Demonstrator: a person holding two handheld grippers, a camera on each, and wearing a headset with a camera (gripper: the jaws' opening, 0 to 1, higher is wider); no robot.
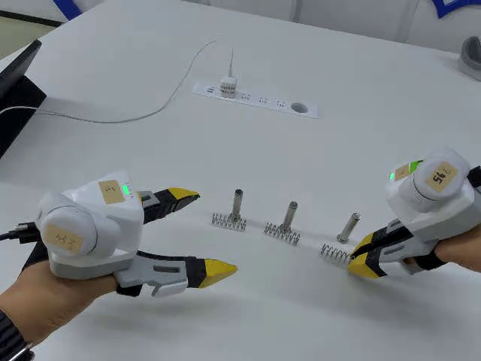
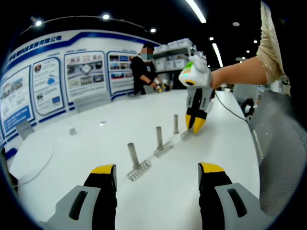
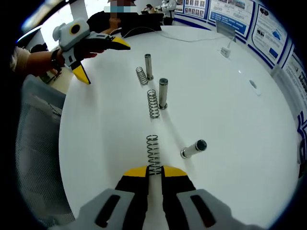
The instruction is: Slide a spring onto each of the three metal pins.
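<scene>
Three metal pins stand in a row on the white table: the left pin (image 1: 237,203), the middle pin (image 1: 289,215) and the right pin (image 1: 349,226). A spring lies at the foot of each: (image 1: 228,221), (image 1: 282,234), (image 1: 335,253). My right gripper (image 1: 361,262) is shut on the near end of the right spring (image 3: 153,152), which lies flat beside its pin (image 3: 193,149). My left gripper (image 1: 203,233) is open and holds nothing, just left of the left pin (image 2: 133,155). The right gripper (image 2: 195,123) also appears beyond the row in the left gripper view.
A white power strip (image 1: 255,99) with a plug and a thin cable (image 1: 150,113) lies at the back of the table. A dark monitor (image 1: 15,83) stands at the left edge. A person (image 2: 144,69) stands behind the table in the left gripper view.
</scene>
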